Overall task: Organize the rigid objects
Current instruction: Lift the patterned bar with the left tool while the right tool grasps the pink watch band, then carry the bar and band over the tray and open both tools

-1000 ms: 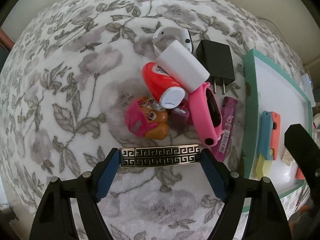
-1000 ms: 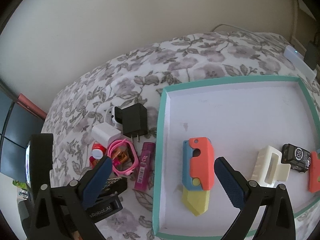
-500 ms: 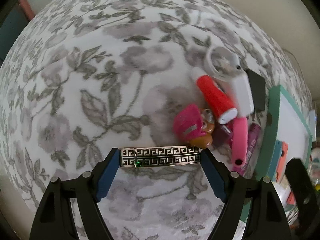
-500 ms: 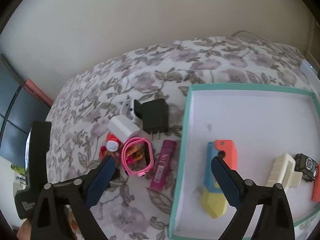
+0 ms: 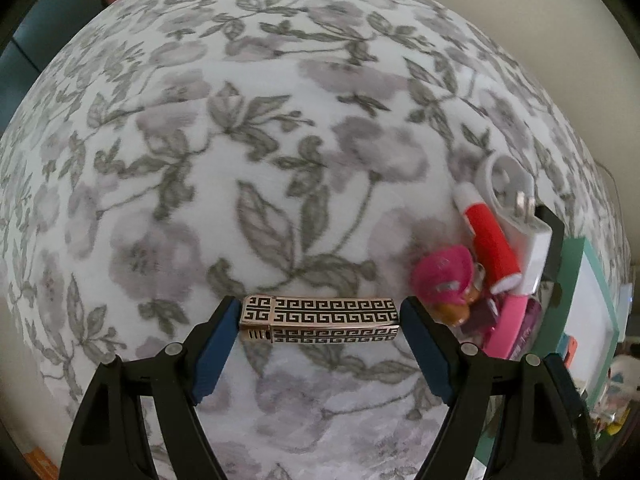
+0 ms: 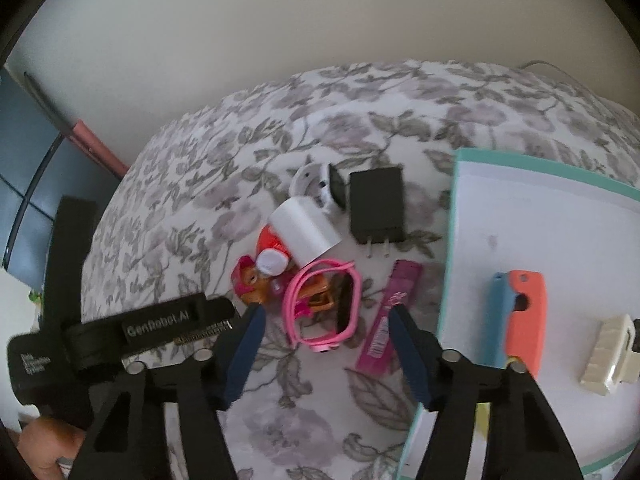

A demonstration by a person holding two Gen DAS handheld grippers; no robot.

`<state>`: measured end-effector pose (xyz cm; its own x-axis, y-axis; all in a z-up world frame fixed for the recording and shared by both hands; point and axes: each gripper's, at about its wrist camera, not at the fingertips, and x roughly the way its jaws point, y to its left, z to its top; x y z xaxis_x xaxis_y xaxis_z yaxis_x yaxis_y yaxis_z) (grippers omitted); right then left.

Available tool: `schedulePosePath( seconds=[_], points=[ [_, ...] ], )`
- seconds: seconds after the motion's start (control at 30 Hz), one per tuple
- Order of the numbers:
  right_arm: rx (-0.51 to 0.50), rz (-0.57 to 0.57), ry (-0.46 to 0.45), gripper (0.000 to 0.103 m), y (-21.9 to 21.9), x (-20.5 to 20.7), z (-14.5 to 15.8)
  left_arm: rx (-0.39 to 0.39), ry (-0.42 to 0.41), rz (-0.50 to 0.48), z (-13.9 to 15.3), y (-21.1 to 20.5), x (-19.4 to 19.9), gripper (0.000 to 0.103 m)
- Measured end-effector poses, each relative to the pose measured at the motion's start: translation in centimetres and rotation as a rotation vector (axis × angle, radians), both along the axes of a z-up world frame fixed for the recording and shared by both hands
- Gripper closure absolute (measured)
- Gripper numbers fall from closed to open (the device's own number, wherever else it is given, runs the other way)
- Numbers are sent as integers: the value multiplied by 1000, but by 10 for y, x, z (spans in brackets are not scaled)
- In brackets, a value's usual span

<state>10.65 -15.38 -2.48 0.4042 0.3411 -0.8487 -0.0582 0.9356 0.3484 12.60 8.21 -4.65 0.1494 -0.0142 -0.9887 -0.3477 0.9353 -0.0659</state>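
A white cloth printed with grey-mauve flowers and grey-green leaves [image 5: 256,168] covers the worktop and reaches its rounded far edge. Behind that cloth rises a plain cream wall [image 6: 320,32]. Left of the cloth, against the wall's foot, stands a salmon-pink strip [image 6: 98,146] beside dark blue panels [image 6: 28,184]. A thin pale cable [image 6: 548,67] runs along the cloth's far right edge.

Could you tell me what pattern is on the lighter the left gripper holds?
Black-and-silver Greek key pattern on the lighter, clearest in the left wrist view.

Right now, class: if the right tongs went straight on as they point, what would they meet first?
Probably the pink watch, lying dead ahead between the open right tongs; depth is hard to judge.
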Motion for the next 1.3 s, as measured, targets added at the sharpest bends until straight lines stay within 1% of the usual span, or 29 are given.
schedulePosePath(
  seconds=[0.07,0.2,0.23,0.33,0.4,0.47,0.53,0.67,0.73,0.83,0.87,0.9,1.13,1.3],
  points=[
    [-9,11,3,48,6,1,-2,7,-1,11,2,11,-1,21],
    [-18,30,9,54,14,1,-8,19,-1,7,3,20,-2,21],
    [-23,32,12,59,15,2,-9,19,-1,6,4,23,-2,21],
    [-33,40,21,68,18,3,-14,25,0,6,3,11,3,21],
    [-33,49,26,71,21,3,-17,36,1,-1,0,11,5,21],
    [-27,61,30,76,24,3,-20,48,4,-4,-10,-10,11,21],
    [-18,66,30,82,25,3,-21,56,7,-9,-13,-12,12,21],
    [-17,69,27,83,26,1,-21,72,16,-16,-19,-22,13,20],
    [-1,62,30,84,24,2,-20,84,19,-22,-30,-30,16,20],
    [13,52,27,85,20,1,-18,92,24,-23,-38,-38,17,20],
    [22,48,25,90,18,0,-16,95,24,-24,-40,-39,17,20],
    [31,42,23,92,16,0,-15,95,24,-24,-41,-39,17,20],
    [82,-2,36,93,3,0,-12,78,17,-18,-44,-44,17,21],
    [108,-30,15,93,-7,-1,-3,68,4,-8,-37,-46,16,21]
  ],
)
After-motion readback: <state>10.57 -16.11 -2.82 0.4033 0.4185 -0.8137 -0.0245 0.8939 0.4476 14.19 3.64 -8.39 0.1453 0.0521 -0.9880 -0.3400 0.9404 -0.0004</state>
